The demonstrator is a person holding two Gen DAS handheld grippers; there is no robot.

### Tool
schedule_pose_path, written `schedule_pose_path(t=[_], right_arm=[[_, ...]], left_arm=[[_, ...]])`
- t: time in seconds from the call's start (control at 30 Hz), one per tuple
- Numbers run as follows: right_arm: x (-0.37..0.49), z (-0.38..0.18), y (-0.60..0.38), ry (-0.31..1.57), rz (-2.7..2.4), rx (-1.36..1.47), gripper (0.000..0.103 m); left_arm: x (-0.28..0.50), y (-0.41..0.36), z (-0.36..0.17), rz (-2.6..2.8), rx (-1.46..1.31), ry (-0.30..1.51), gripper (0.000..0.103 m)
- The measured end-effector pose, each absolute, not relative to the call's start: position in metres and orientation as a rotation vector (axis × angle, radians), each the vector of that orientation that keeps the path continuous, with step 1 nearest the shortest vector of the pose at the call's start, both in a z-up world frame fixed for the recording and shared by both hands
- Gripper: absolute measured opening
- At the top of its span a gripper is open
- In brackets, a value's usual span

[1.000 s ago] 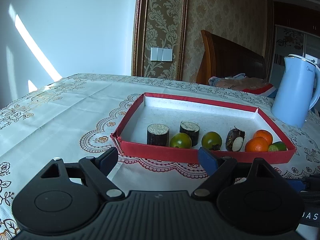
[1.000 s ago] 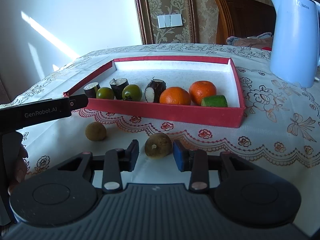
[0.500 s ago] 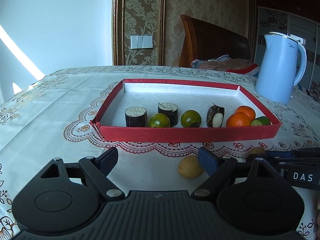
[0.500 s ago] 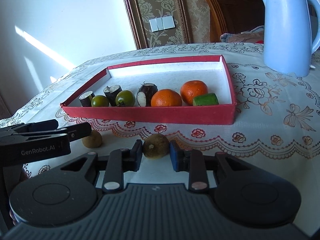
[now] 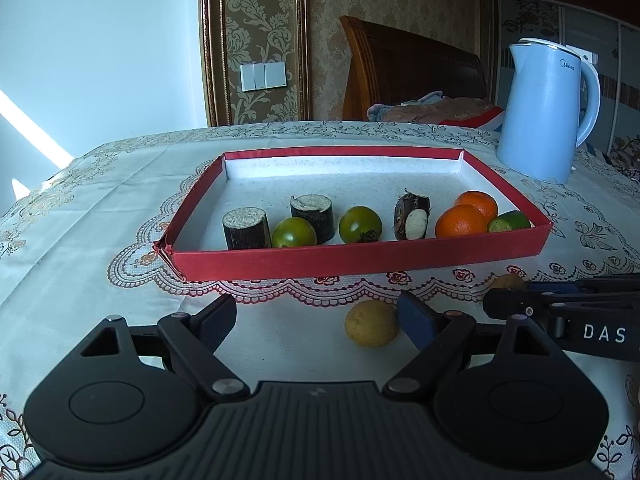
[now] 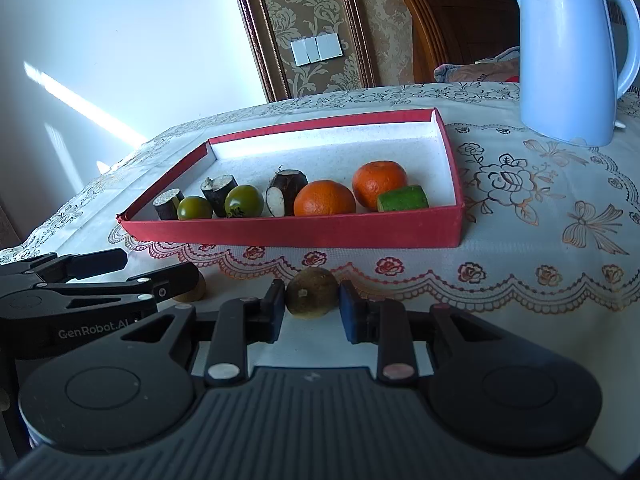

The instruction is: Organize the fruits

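Observation:
A red tray [image 5: 360,258] [image 6: 296,232] holds dark cut pieces, two green tomatoes [image 5: 294,232], two oranges [image 6: 324,198] and a green piece [image 6: 402,198]. Two brown round fruits lie on the cloth in front of it. My left gripper [image 5: 320,320] is open, with one brown fruit [image 5: 372,323] just inside its right finger. My right gripper [image 6: 312,306] has its fingers closed in on the other brown fruit [image 6: 311,297], which rests on the cloth. In the right wrist view the left gripper [image 6: 160,276] hides most of the first fruit [image 6: 192,294].
A pale blue kettle [image 5: 546,110] [image 6: 568,48] stands on the table behind the tray's right end. A lace-patterned tablecloth [image 5: 100,208] covers the table. A wooden headboard [image 5: 400,64] and a wall stand beyond.
My left gripper moved right and forward, bringing a brown fruit between its fingers. My right gripper's fingers narrowed around the other brown fruit and tilted.

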State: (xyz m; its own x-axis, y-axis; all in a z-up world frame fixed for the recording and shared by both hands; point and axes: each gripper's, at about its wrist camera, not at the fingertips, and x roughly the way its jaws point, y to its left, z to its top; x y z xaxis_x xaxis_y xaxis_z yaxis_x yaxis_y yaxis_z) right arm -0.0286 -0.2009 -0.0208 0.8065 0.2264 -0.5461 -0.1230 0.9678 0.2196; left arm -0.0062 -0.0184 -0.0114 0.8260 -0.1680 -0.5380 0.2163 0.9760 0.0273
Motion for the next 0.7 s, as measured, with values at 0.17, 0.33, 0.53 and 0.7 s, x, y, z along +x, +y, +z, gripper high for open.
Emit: schedule_pose_path(t=[0.17, 0.33, 0.53, 0.7], right_arm=[[-0.029, -0.021, -0.201, 0.605, 0.188, 0.177, 0.028], [-0.029, -0.021, -0.201, 0.605, 0.188, 0.177, 0.028], [-0.028, -0.021, -0.201, 0.605, 0.188, 0.177, 0.028], [-0.028, -0.021, -0.201, 0.605, 0.188, 0.177, 0.028]], left_arm=[[-0.002, -0.023, -0.013, -0.226, 0.092, 0.587, 0.088], [0.001, -0.028, -0.015, -0.228, 0.097, 0.601, 0.087], [0.004, -0.028, -0.017, -0.24, 0.087, 0.626, 0.071], [0.004, -0.031, -0.019, -0.248, 0.101, 0.637, 0.059]])
